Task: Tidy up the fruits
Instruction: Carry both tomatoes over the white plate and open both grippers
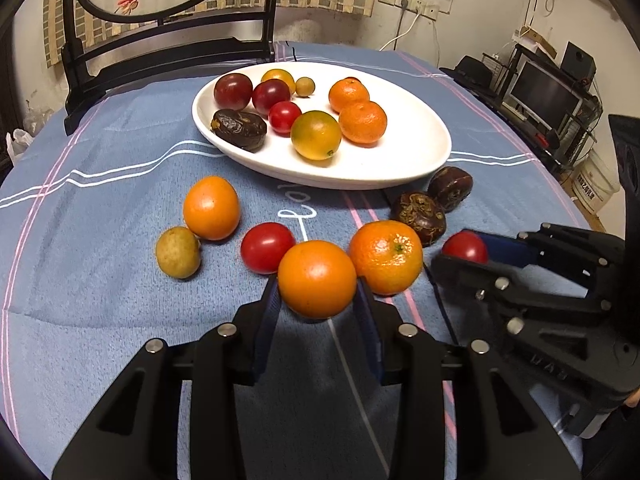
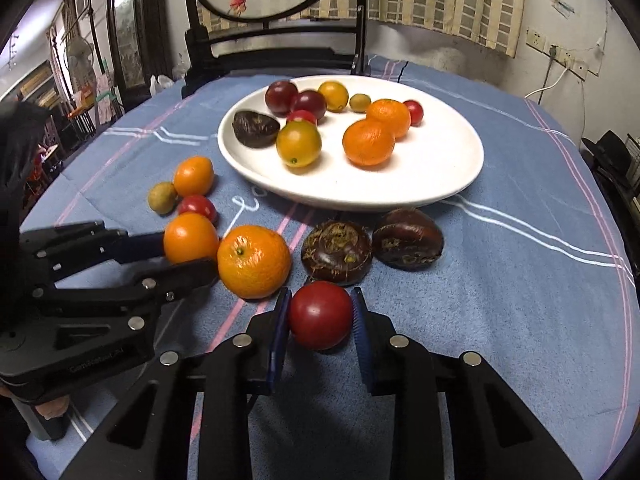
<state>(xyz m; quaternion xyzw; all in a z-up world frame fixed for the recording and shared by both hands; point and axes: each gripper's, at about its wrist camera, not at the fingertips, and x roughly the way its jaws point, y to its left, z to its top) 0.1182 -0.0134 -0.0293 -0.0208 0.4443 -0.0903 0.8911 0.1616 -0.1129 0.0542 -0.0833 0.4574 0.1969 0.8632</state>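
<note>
Left wrist view first: our left tool (image 1: 317, 292) is clamped on a smooth orange fruit (image 1: 317, 278), one blue pad (image 1: 267, 316) on each side at its widest part. It seems to sit on or just above the blue cloth of the desk (image 1: 100, 300); we cannot tell which. Touching it ahead and to the right is a dimpled mandarin (image 1: 386, 257), and touching it ahead and to the left is a red tomato (image 1: 267, 247). Further left lie another orange fruit (image 1: 211, 207) and a small tan fruit (image 1: 178, 252), the two touching each other.

In the right wrist view, our right tool (image 2: 320, 314) has its pads against both sides of a second red tomato (image 2: 320, 315), so we judge it closed on it. Just ahead lie two dark brown chestnut-like fruits (image 2: 337, 253), side by side.

Beyond all of these, straight ahead of both tools, stands the white plate (image 1: 400, 168), which already carries about ten fruits, most of them toward its far and left parts.

To do this step well, we should lift each fruit straight up before moving forward, so the left tool does not roll the mandarin or the tomato away. We should keep the tools apart on the way, clear the plate's near rim, and release onto the bare near-right part. A gentle grip matters for the tomato, which probably bruises easily.
</note>
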